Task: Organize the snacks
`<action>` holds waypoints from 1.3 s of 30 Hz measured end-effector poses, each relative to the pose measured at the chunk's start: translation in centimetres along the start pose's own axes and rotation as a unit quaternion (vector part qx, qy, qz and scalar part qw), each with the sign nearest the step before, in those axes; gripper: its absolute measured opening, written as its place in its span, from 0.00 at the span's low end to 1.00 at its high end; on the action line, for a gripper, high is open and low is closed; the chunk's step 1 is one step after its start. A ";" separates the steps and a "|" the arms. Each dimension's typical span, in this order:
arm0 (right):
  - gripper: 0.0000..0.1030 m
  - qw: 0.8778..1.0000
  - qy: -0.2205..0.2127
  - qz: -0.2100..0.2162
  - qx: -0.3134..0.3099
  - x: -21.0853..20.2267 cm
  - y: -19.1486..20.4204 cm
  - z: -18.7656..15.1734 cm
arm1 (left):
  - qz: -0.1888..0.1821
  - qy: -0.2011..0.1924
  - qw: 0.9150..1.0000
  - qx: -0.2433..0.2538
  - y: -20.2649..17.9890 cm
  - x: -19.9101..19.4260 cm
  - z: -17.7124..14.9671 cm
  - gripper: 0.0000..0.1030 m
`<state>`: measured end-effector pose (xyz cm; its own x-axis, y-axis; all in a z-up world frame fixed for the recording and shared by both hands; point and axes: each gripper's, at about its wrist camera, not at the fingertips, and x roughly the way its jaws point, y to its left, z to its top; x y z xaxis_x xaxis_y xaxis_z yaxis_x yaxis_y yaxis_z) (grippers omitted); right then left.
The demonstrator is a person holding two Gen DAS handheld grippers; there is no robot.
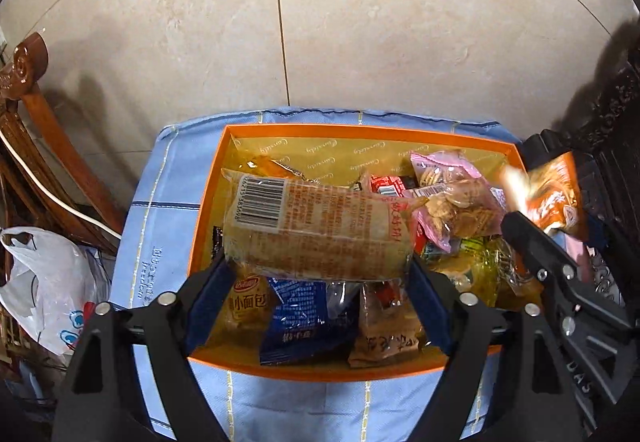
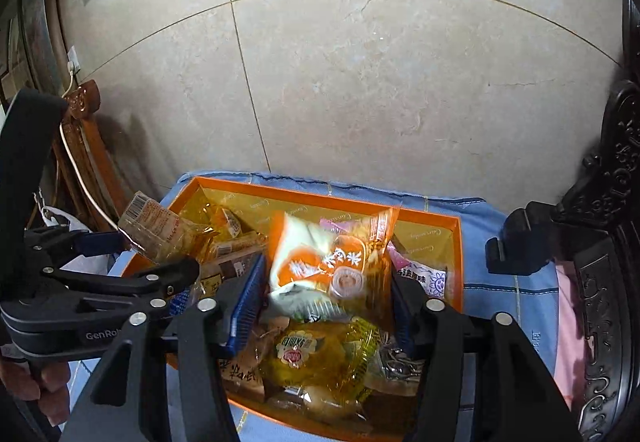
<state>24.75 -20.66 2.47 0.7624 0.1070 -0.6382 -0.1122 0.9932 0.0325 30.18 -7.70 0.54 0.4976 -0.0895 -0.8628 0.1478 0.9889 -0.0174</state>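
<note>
Against a beige tiled wall (image 1: 360, 22), your left gripper (image 1: 316, 274) clamps a long clear biscuit pack (image 1: 316, 230) between its pads above the orange box (image 1: 360, 130). Your right gripper (image 2: 324, 302) has an orange-and-white packet (image 2: 320, 266) between its jaws, though you cannot tell whether the pads press it. The box of snacks sits on a blue cloth (image 1: 160, 194).

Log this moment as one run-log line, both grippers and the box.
left gripper: holds barcode packet | right gripper: holds orange-white packet | orange box: full of snacks
</note>
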 end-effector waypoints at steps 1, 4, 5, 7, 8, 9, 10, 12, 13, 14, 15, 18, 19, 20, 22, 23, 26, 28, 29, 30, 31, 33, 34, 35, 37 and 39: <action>0.67 1.000 -0.005 -0.002 0.004 0.0 -0.1 0.1 | 0.002 0.001 1.000 -0.008 0.2 0.2 0.1 0.83; 0.84 1.000 -0.017 -0.022 0.015 -0.1 -0.6 -0.1 | 0.010 0.017 0.999 -0.048 1.3 1.1 0.3 0.94; 0.86 0.999 -0.020 -0.022 0.015 -0.2 -0.7 -0.3 | 0.009 0.020 0.998 -0.061 1.7 1.2 0.2 0.94; 0.86 0.999 -0.014 -0.026 0.013 -0.1 -0.8 -0.8 | 0.008 0.020 0.997 -0.073 2.2 1.3 -0.1 0.95; 0.86 1.000 -0.011 -0.027 0.011 0.0 -0.8 -1.1 | 0.011 0.019 0.997 -0.074 2.3 1.2 -0.2 0.95; 0.86 1.000 -0.009 -0.027 0.012 0.0 -0.8 -1.2 | 0.016 0.018 0.997 -0.073 2.4 1.2 -0.4 0.95; 0.86 1.000 -0.007 -0.026 0.014 0.0 -0.9 -1.5 | 0.018 0.019 0.997 -0.071 2.3 1.1 -0.5 0.95; 0.86 0.999 -0.004 -0.026 0.019 -0.1 -1.0 -1.8 | 0.019 0.022 0.997 -0.067 2.3 1.1 -0.8 0.95; 0.86 0.999 -0.002 -0.025 0.021 -0.2 -1.1 -1.9 | 0.019 0.024 0.997 -0.065 2.2 1.0 -0.9 0.95; 0.87 0.999 0.000 -0.025 0.020 -0.2 -1.0 -2.0 | 0.020 0.023 0.998 -0.064 2.1 0.8 -0.9 0.95; 0.87 0.999 0.001 -0.026 0.019 -0.4 -1.0 -2.1 | 0.020 0.020 0.998 -0.061 2.1 0.5 -1.1 0.95; 0.87 0.999 -0.002 -0.026 0.019 -1.0 -0.9 -2.2 | 0.019 0.017 0.998 -0.058 2.0 -0.2 -1.3 0.95; 0.87 0.999 -0.003 -0.026 0.020 -1.4 -0.9 -2.2 | 0.018 0.015 0.998 -0.057 2.0 -0.4 -1.4 0.95; 0.88 0.999 -0.004 -0.027 0.020 -1.6 -0.9 -2.2 | 0.018 0.013 0.998 -0.055 1.9 -0.7 -1.5 0.95; 0.90 0.999 -0.003 -0.028 0.018 -2.0 -0.9 -2.2 | 0.016 0.007 0.999 -0.051 1.8 -1.4 -1.7 0.95; 0.90 0.999 -0.004 -0.028 0.017 -2.3 -0.8 -2.2 | 0.016 0.002 0.999 -0.047 1.7 -1.8 -1.8 0.95; 0.90 0.999 -0.004 -0.029 0.016 -3.1 -0.7 -2.4 | 0.026 -0.007 0.999 -0.028 1.2 -2.9 -2.3 0.95; 0.90 0.999 -0.006 -0.029 0.015 -3.8 -0.5 -2.5 | 0.029 -0.006 0.999 -0.022 1.0 -3.4 -2.6 0.95; 0.90 0.999 -0.007 -0.030 0.015 -4.1 -0.4 -2.6 | 0.029 -0.006 0.999 -0.022 1.0 -3.8 -2.9 0.95; 0.90 0.999 -0.009 -0.033 0.013 -4.5 -0.3 -2.6 | 0.029 -0.008 0.999 -0.023 0.9 -4.3 -3.3 0.95; 0.90 0.999 -0.011 -0.036 0.010 -4.8 -0.2 -2.7 | 0.029 -0.011 0.999 -0.023 0.9 -4.6 -3.6 0.95; 0.90 0.999 -0.016 -0.042 0.005 -5.6 0.0 -2.9 | 0.031 -0.013 0.999 -0.019 0.7 -5.5 -4.4 0.95; 0.90 0.999 -0.017 -0.041 0.005 -6.0 0.1 -3.0 | 0.030 -0.012 0.999 -0.018 0.6 -5.8 -4.8 0.95; 0.90 0.999 -0.018 -0.041 0.005 -6.5 0.2 -3.1 | 0.029 -0.012 0.999 -0.017 0.5 -6.1 -5.1 0.95; 0.90 0.999 -0.021 -0.043 0.004 -7.2 0.3 -3.4 | 0.037 -0.014 0.999 -0.011 0.4 -6.9 -5.9 0.95; 0.90 0.999 -0.023 -0.045 0.002 -8.0 0.5 -3.7 | 0.039 -0.013 0.999 -0.008 0.4 -7.5 -6.6 0.95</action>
<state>16.23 -21.19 4.78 0.7976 0.0191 -0.6029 -0.0396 0.9990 -0.0208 20.89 -5.88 3.70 0.5295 -0.0142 -0.8482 0.0939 0.9947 0.0419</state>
